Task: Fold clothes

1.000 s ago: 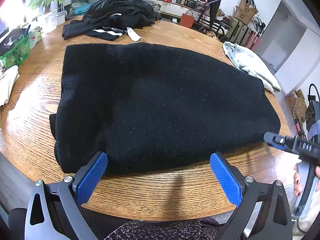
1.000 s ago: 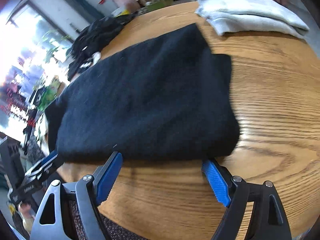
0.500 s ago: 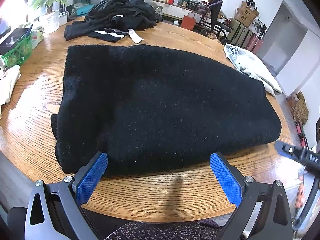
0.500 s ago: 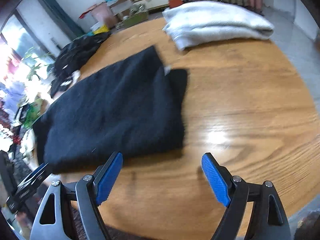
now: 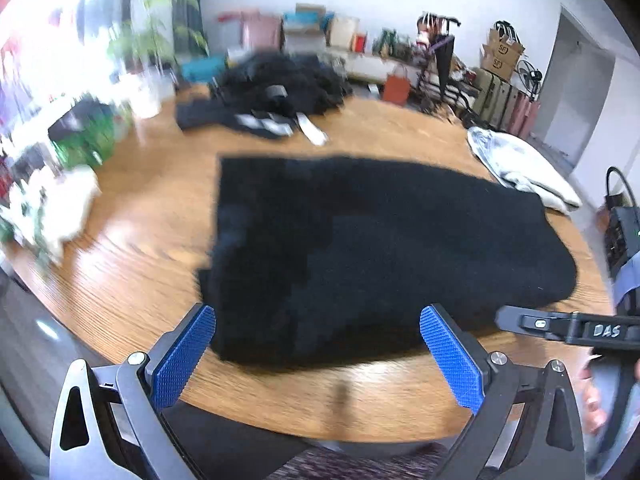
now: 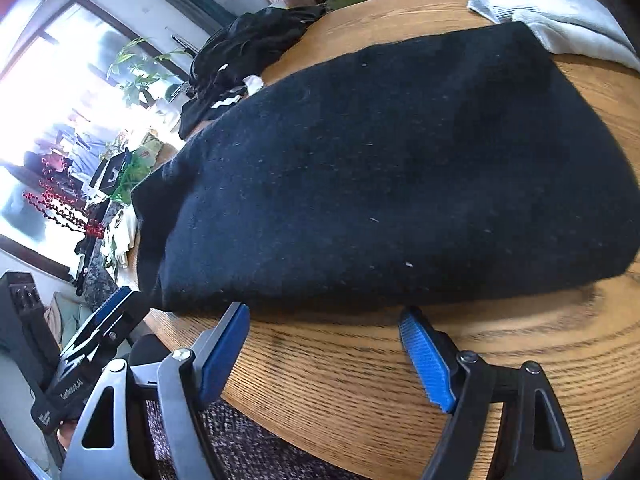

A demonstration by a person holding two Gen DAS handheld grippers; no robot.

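A black knit garment (image 5: 372, 248) lies folded flat on the round wooden table (image 5: 140, 280); it fills the middle of the right wrist view (image 6: 400, 168). My left gripper (image 5: 316, 344) hangs open just in front of its near edge, nothing between the blue pads. My right gripper (image 6: 324, 344) is also open, at the near edge of the same garment, pads a little short of the cloth. The right gripper's black tip (image 5: 560, 326) shows in the left wrist view, and the left gripper's tip (image 6: 100, 328) in the right wrist view.
A heap of dark clothes (image 5: 276, 92) lies at the far side of the table. A folded pale grey garment (image 5: 520, 168) sits at the right, also seen in the right wrist view (image 6: 560, 12). A green basket (image 5: 84, 136), plants and white items crowd the left edge.
The left wrist view has pulled back and swung, now blurred. The right gripper has swung back left toward the black garment's near edge. Both grippers stay open.
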